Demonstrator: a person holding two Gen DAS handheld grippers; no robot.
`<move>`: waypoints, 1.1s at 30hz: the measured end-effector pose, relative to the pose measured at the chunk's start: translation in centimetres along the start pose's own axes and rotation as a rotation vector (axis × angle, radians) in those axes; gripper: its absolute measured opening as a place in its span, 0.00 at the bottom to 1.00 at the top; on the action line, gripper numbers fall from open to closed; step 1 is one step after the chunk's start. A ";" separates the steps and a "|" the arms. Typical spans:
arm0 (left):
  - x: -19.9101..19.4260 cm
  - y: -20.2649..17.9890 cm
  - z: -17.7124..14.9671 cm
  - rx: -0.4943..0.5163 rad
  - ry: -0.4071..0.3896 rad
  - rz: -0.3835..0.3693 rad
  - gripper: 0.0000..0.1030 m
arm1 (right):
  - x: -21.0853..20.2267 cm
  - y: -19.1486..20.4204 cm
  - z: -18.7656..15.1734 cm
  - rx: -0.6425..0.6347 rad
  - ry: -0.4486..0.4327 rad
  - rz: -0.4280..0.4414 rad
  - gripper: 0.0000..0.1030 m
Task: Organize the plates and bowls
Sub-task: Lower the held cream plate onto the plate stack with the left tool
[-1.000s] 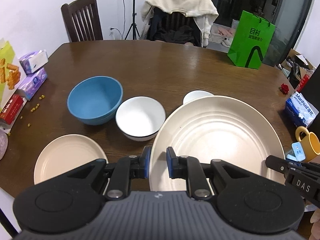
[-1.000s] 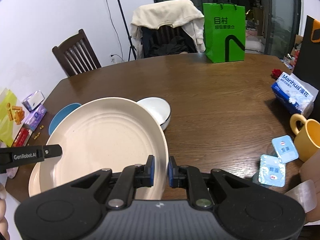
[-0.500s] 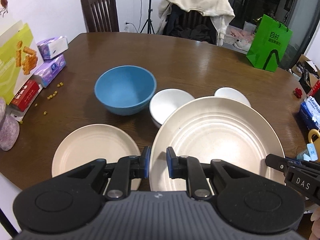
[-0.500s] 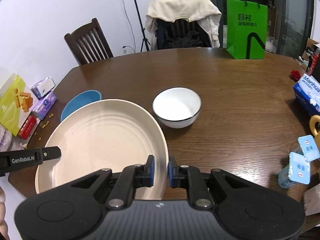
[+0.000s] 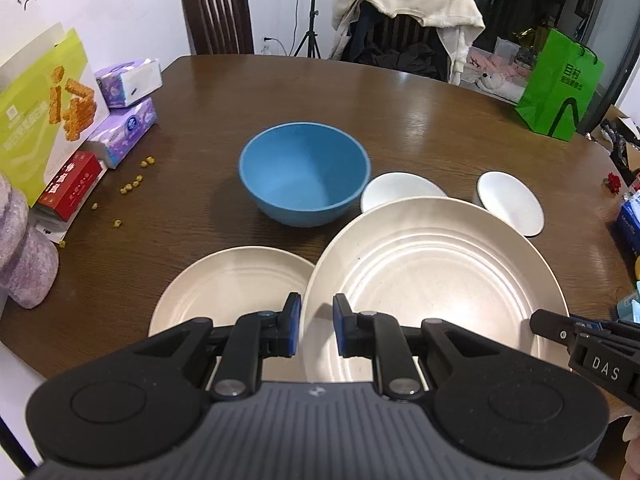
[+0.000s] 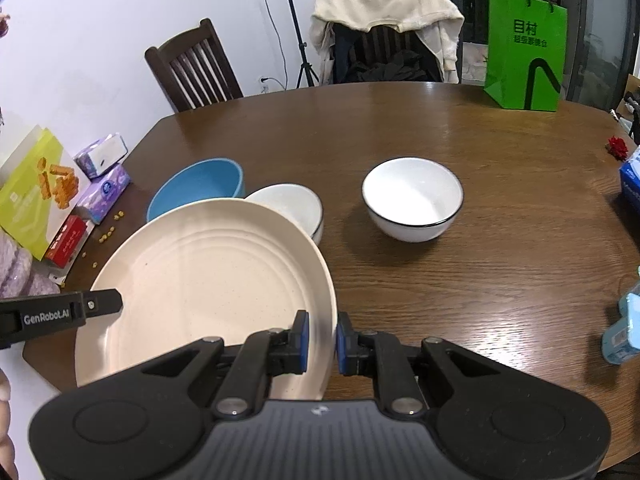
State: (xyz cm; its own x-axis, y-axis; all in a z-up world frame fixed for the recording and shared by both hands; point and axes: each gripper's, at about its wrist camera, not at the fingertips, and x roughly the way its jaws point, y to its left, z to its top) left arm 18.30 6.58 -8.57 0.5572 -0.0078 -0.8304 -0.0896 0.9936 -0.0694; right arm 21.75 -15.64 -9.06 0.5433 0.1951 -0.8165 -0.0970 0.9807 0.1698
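Both grippers hold one large cream plate (image 5: 436,280) above the table. My left gripper (image 5: 316,330) is shut on its left rim. My right gripper (image 6: 322,338) is shut on its right rim (image 6: 324,280). A smaller cream plate (image 5: 232,284) lies on the table, partly under the large plate's left edge. A blue bowl (image 5: 304,172) stands behind it. Two white bowls with dark rims stand to the right, one (image 6: 294,204) partly hidden by the large plate, the other (image 6: 412,198) standing free.
Tissue packs (image 5: 128,120), a yellow-green snack box (image 5: 36,108), a red box (image 5: 68,184) and scattered yellow crumbs (image 5: 132,188) lie at the table's left. A green bag (image 6: 524,44) stands at the back right. Blue packets (image 6: 622,328) lie at the right edge.
Both grippers have carried the large plate to the left, toward the small cream plate, which it now partly overlaps. More of the second white bowl shows to the right.
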 end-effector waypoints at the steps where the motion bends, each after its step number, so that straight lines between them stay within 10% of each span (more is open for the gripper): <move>1: 0.1 0.4 0.1 0.000 0.002 0.002 0.17 | 0.2 0.5 0.0 -0.002 0.005 0.000 0.13; 33: 3.2 10.0 0.7 0.011 0.041 0.026 0.17 | 5.3 10.0 -0.3 -0.033 0.054 -0.008 0.13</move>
State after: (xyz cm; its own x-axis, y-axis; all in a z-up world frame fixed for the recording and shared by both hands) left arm 19.80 16.60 -11.52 0.5208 0.0133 -0.8536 -0.0943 0.9947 -0.0420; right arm 23.46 -4.81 -11.84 0.4981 0.1871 -0.8467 -0.1212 0.9819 0.1457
